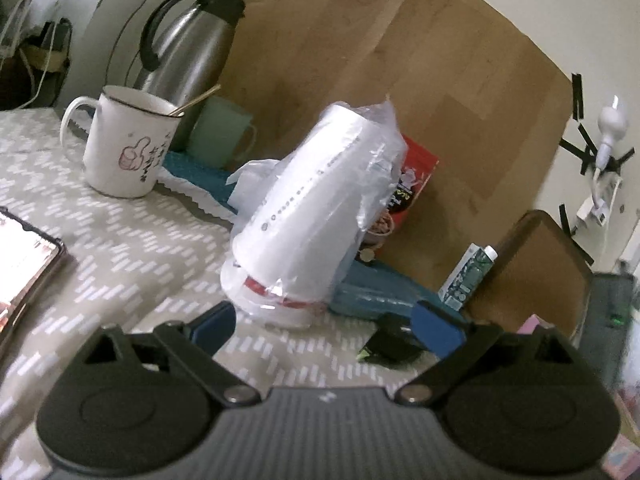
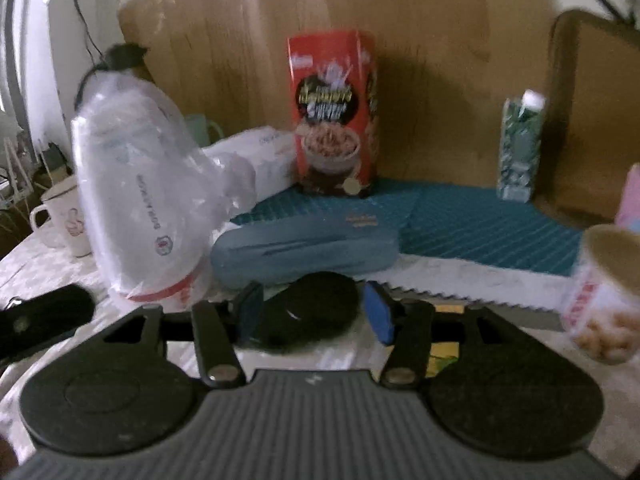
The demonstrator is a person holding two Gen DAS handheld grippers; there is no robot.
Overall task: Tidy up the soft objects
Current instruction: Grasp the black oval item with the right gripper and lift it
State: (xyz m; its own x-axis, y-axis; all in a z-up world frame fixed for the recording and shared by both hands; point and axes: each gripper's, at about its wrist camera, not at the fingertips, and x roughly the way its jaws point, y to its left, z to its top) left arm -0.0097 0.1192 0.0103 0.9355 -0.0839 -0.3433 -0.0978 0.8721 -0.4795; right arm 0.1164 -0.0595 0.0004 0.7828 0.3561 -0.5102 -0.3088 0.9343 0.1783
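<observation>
A stack of white paper cups in a clear plastic bag (image 1: 304,208) leans on the patterned tablecloth (image 1: 120,264), its red-banded base just ahead of my left gripper (image 1: 326,326). That gripper is open wide, and its blue pads (image 1: 216,324) touch nothing. In the right wrist view the same bagged cups (image 2: 136,200) lean at the left. My right gripper (image 2: 314,314) is open around a black oval object (image 2: 312,304) lying on the cloth, with a gap at the right pad (image 2: 378,316). A soft white plastic pack (image 2: 256,152) lies behind the cups.
A blue case (image 2: 304,248), red cereal box (image 2: 334,116) and carton (image 2: 520,148) sit on a teal mat (image 2: 480,216). A snack cup (image 2: 604,300) stands at the right. A white mug (image 1: 120,148), steel thermos (image 1: 188,40), green cup (image 1: 222,132) and screen device (image 1: 24,272) are at the left.
</observation>
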